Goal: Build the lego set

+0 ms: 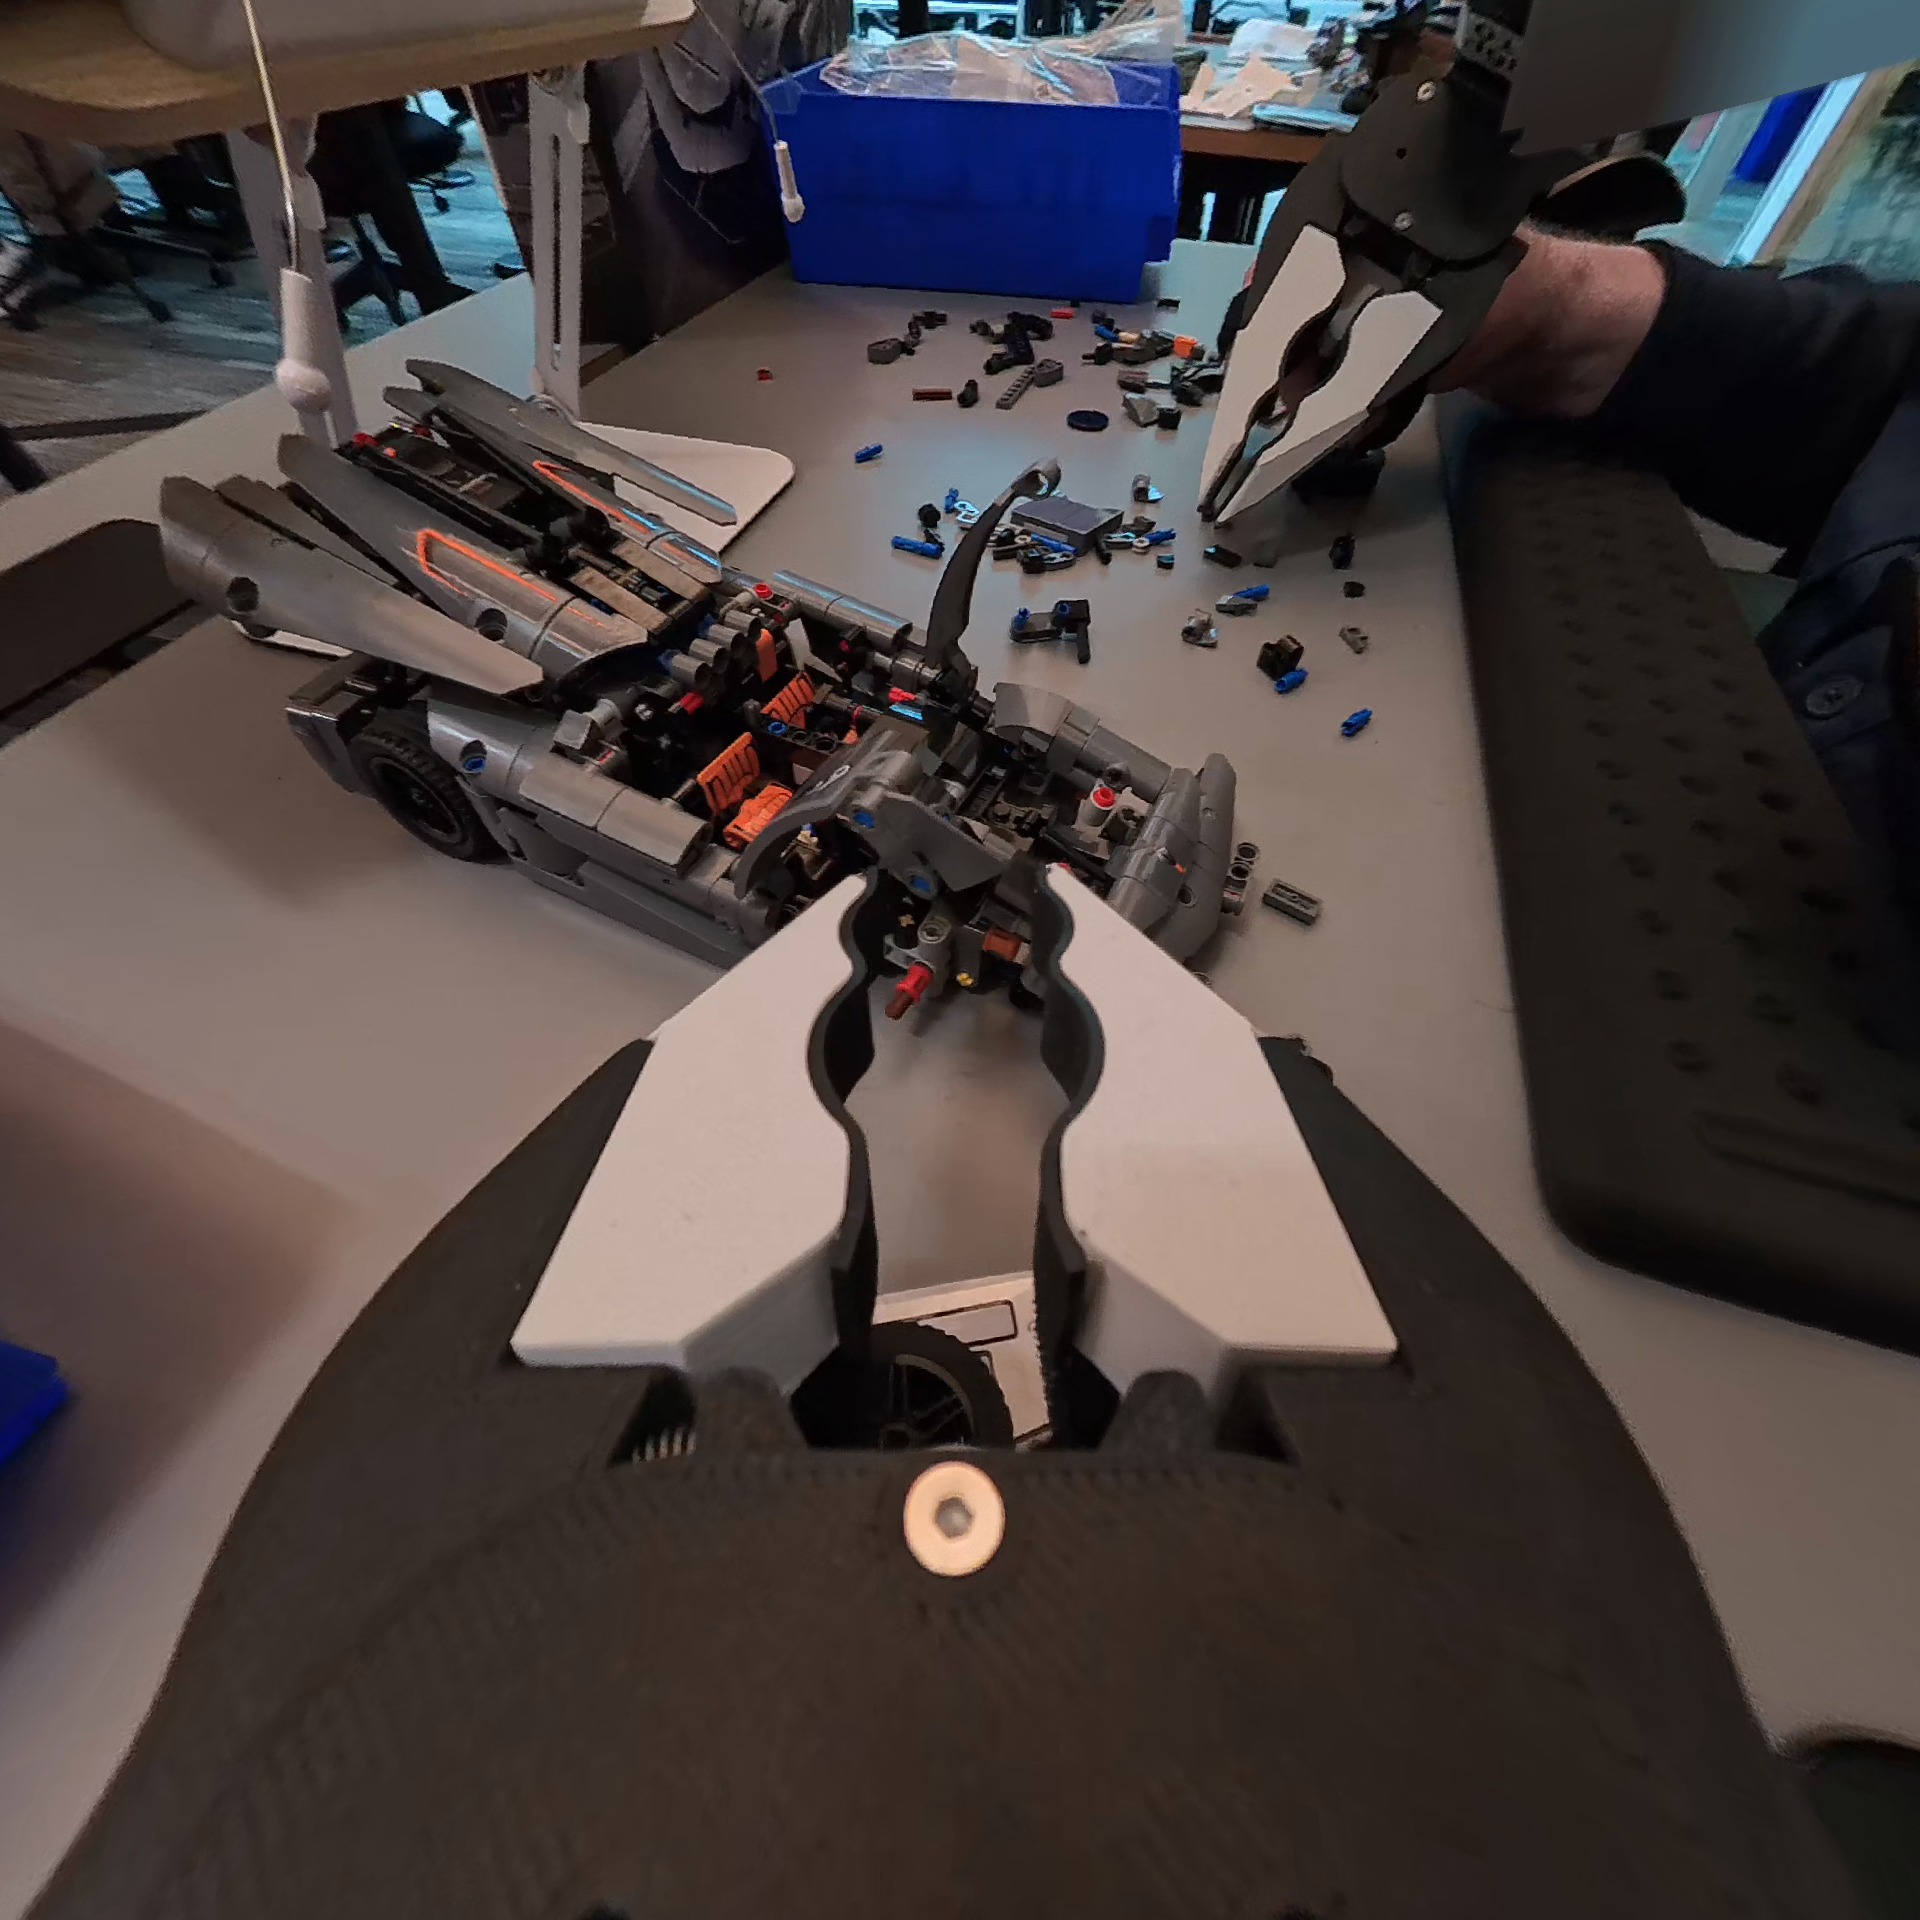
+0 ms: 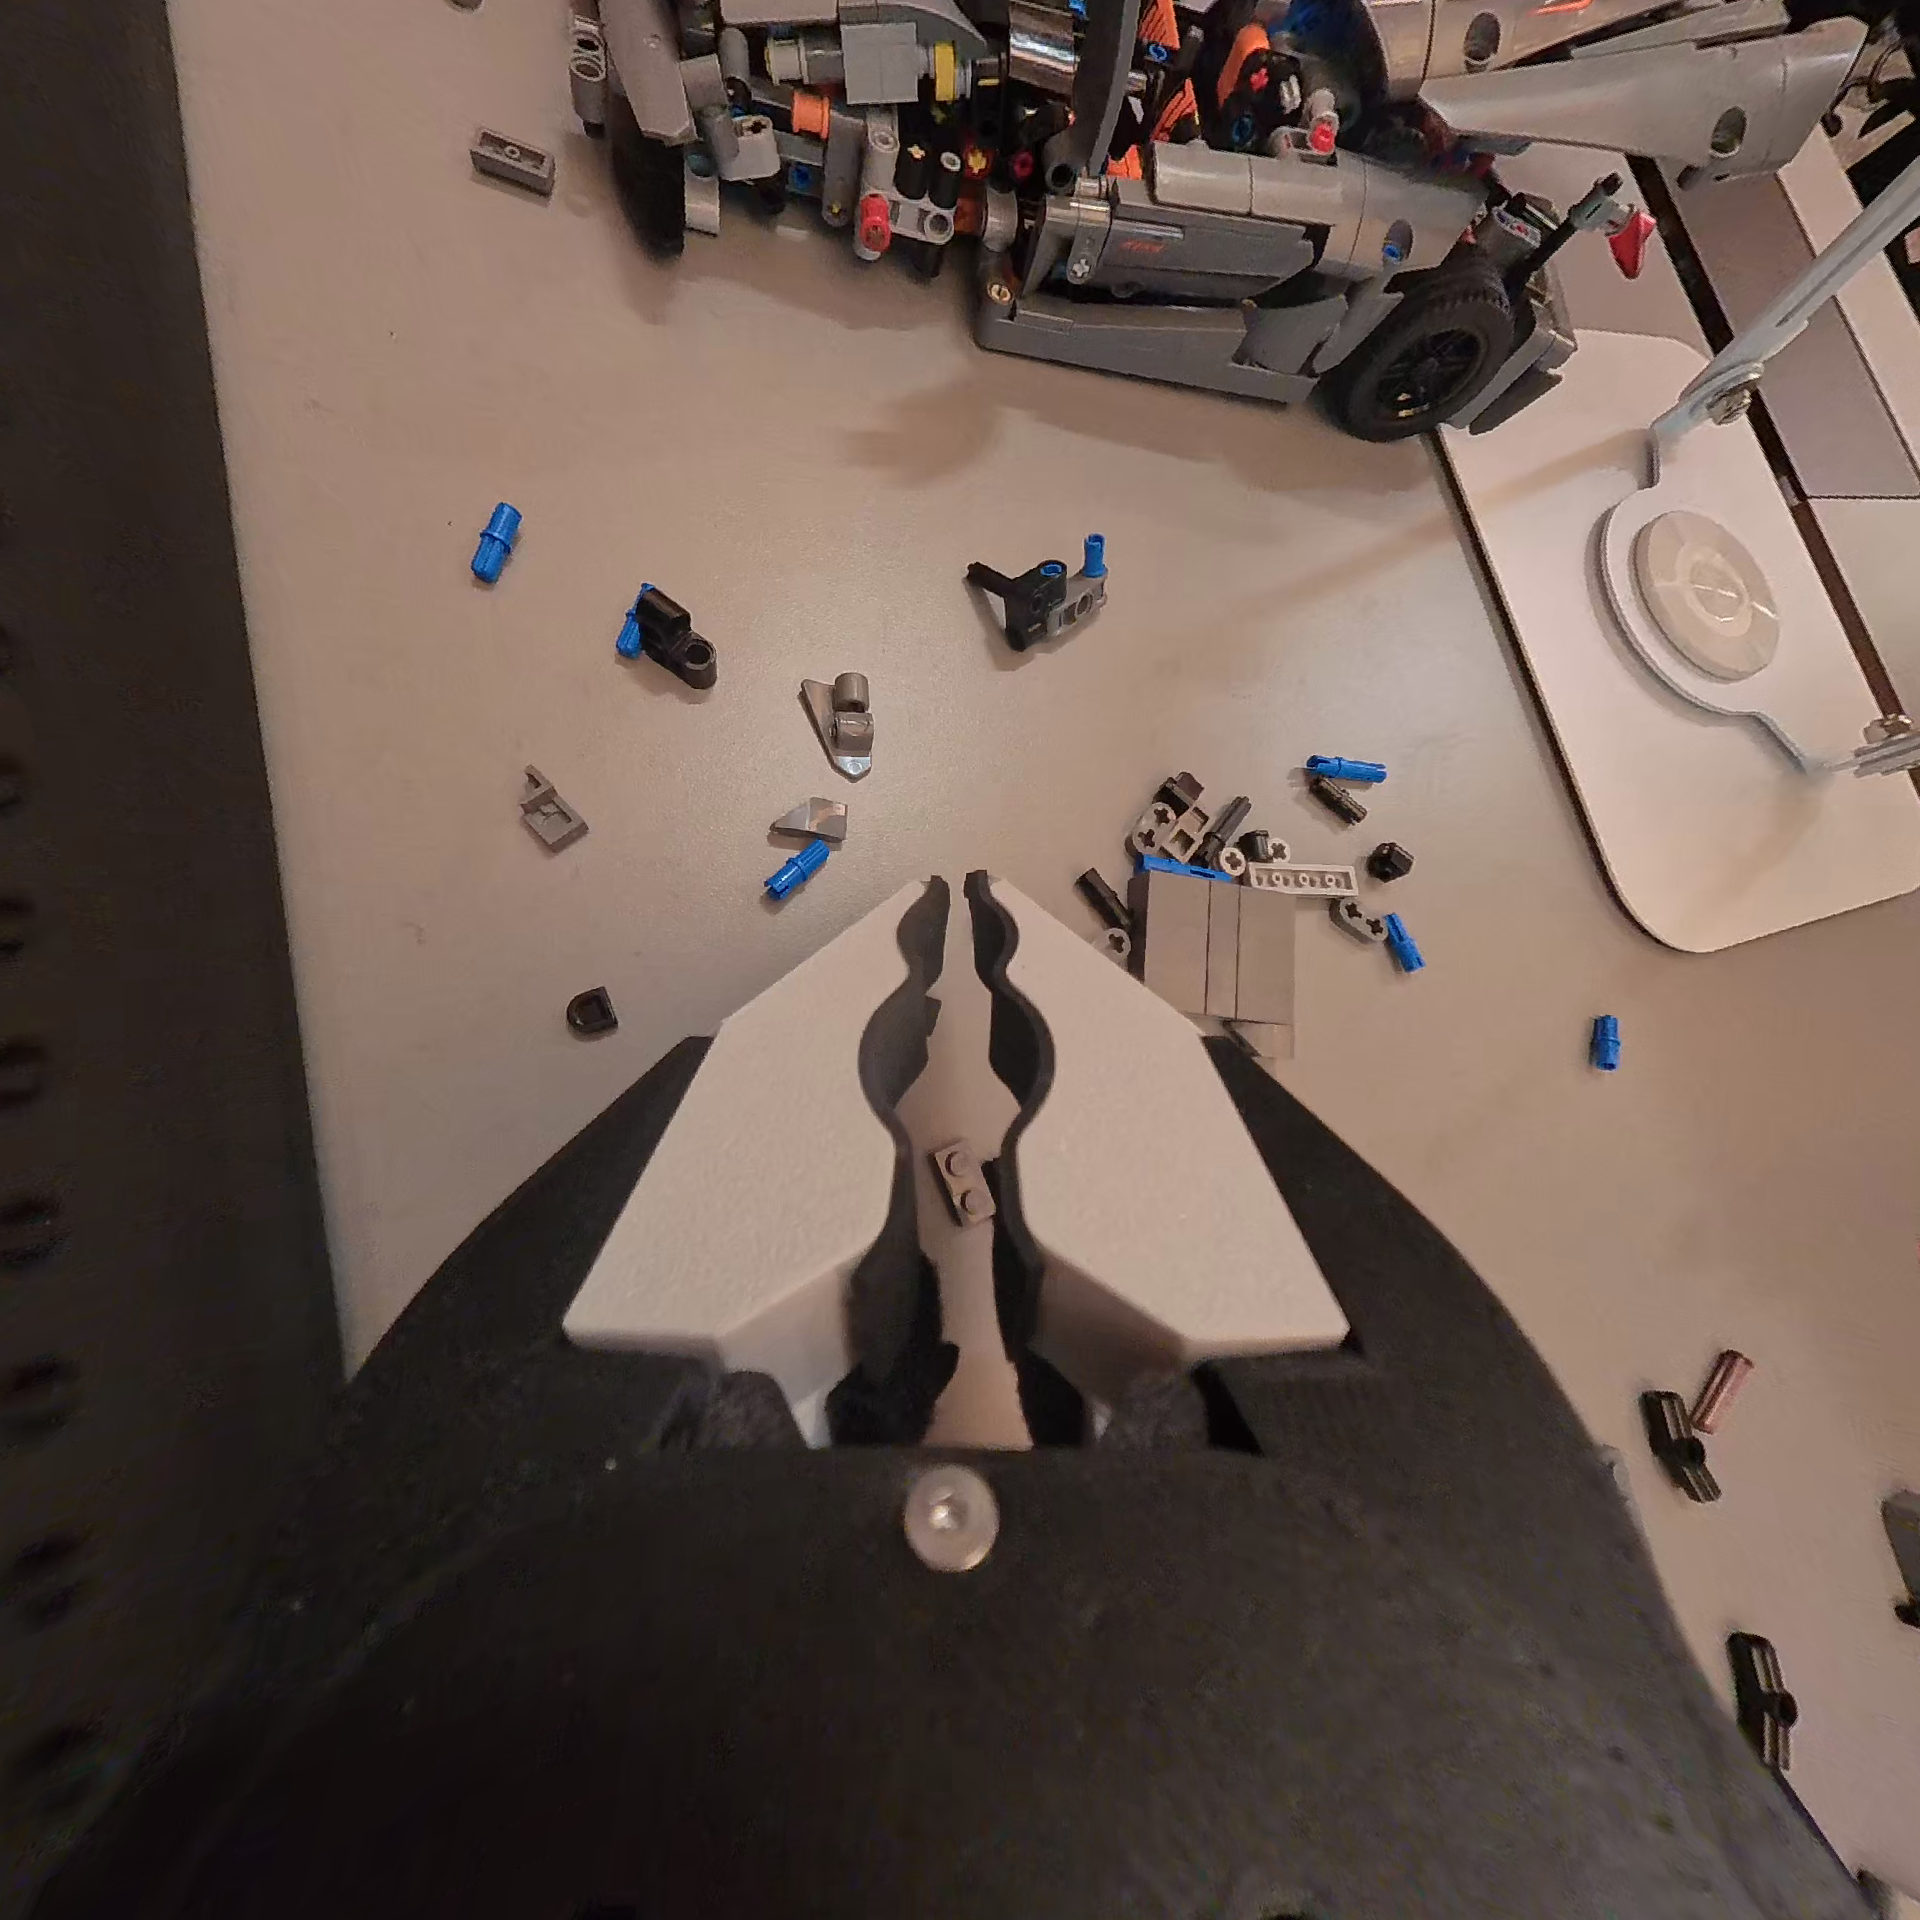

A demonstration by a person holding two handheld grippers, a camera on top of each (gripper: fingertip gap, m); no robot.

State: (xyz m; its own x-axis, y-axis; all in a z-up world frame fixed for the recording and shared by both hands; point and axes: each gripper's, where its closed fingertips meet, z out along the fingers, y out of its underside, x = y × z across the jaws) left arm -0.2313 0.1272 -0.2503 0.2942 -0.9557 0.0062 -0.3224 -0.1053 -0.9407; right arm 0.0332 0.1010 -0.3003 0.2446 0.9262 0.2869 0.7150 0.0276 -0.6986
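Grey table [image 1: 260, 987] carries all the work, with an office room and a blue bin [image 1: 977, 177] behind it at 12 o'clock in the left wrist view. At 3 o'clock lies a black mat [image 1: 1683, 831].

Biggest thing is the car [image 1: 644, 727], a half-built grey model with orange seats, its panels raised and one wheel [image 1: 421, 795] fitted at 9 o'clock of the body. In the right wrist view the car sits at 12 to 1 o'clock, near a white stand [image 2: 1683, 644].

Left gripper [image 1: 954, 894] is open, its jaws wide on both sides of the car's front end; whether they touch it I cannot tell. I judge it is there to steady the model. A loose wheel [image 1: 914, 1392] shows below, between the finger roots.

Right gripper [image 2: 958, 885] hovers over the loose parts. Its tips are almost together with a thin gap, and nothing is between the tips. A small grey plate [image 2: 964, 1182] shows through the gap lower down, but if it is held or lies on the table I cannot tell.

Around it lie a grey panel [image 2: 1216, 951] at 2 o'clock, a black connector [image 2: 675, 639] at 11 o'clock and a blue pin [image 2: 797, 869] just beside the tips at 10 o'clock.

The step in hand seems to be picking the next piece. The next move calls for lining the tips over one small part and closing softly.
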